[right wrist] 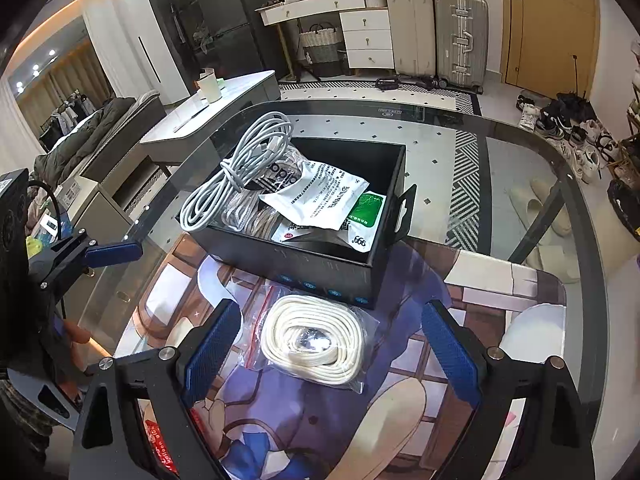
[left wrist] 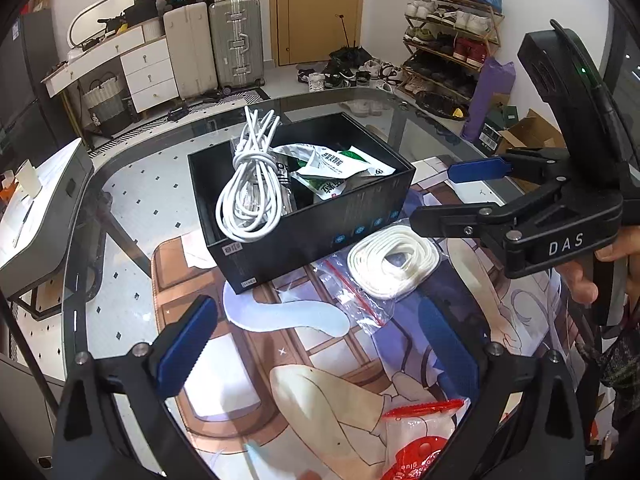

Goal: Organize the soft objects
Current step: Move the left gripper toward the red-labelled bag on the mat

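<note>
A coil of white rope in a clear zip bag [right wrist: 280, 320] lies on the printed mat, just in front of the black box [right wrist: 320, 270]. My right gripper [right wrist: 332, 352] hovers over this bag, open, one finger on each side of the coil and neither pad touching it. In the left wrist view the rope bag [left wrist: 392, 260] lies to the right ahead of my left gripper [left wrist: 316, 344], which is open with only the mat under it. The black box [left wrist: 304, 220] holds a white cable bundle [left wrist: 248, 196] draped over its left wall and several white and green packets [left wrist: 332, 168].
A red and clear packet [left wrist: 420, 436] lies on the mat by my left gripper's right finger. The mat [left wrist: 280, 360] covers the near part of a glass table [left wrist: 132, 184]. The right gripper [left wrist: 452, 196] reaches in from the right, held by a hand [left wrist: 580, 280].
</note>
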Demonstrator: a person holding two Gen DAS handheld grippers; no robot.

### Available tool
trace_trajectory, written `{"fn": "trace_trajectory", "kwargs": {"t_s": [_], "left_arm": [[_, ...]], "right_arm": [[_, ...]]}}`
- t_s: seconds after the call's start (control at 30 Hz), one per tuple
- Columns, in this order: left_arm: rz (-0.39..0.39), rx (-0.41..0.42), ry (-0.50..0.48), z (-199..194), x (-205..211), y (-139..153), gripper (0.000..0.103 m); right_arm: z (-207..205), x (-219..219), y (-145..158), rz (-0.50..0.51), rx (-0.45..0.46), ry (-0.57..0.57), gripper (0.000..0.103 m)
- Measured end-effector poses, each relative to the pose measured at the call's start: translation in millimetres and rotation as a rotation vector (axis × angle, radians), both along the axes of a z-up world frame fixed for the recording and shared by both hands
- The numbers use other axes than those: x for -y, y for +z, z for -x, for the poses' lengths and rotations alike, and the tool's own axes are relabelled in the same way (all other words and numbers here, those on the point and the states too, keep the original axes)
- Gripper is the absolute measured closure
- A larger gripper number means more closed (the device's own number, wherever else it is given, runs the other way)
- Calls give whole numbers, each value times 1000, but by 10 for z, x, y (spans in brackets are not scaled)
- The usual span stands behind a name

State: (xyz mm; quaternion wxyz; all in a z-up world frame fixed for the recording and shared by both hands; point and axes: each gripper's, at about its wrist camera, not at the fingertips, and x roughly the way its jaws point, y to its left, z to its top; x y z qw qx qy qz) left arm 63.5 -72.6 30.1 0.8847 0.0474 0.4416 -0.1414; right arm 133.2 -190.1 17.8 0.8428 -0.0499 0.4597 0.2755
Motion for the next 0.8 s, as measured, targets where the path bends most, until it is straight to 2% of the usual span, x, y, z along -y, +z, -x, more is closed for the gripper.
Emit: {"fn": "trace_trajectory", "kwargs": {"t_s": [0.33, 0.8], "left_arm": [[6, -30, -14, 188, 45, -142, 2], [3, -77, -51, 406, 173, -348, 2]], "right_arm": [[-1, 10, -99, 8, -20, -22, 10], [7, -21, -71, 3, -14, -20, 10]]}}
